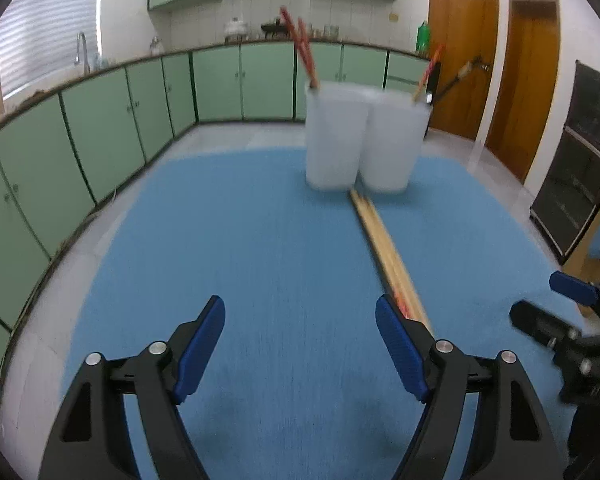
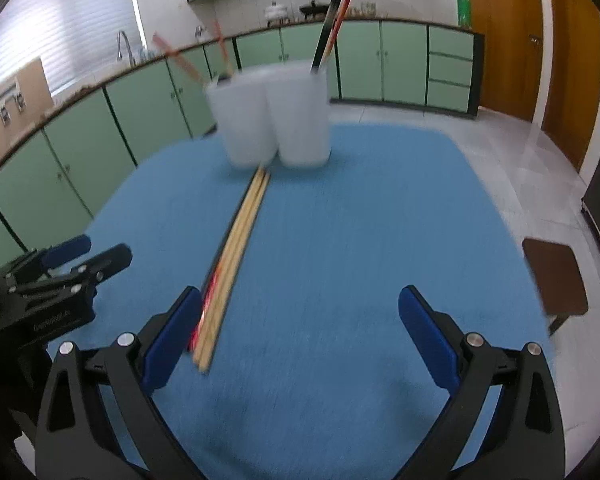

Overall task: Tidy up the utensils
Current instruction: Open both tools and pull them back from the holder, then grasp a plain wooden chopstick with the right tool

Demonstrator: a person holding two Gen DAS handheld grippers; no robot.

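A bundle of wooden chopsticks lies on the blue table mat, running from two white cups toward me; it also shows in the right wrist view. The left cup holds red-topped chopsticks. The right cup holds a red-tipped and a dark one; in the right wrist view it holds dark chopsticks. My left gripper is open and empty, left of the bundle. My right gripper is open and empty, right of the bundle's near end.
Green cabinets and a counter with a sink tap run along the back and left. Wooden doors stand at the right. A dark oven and a brown stool are beside the table.
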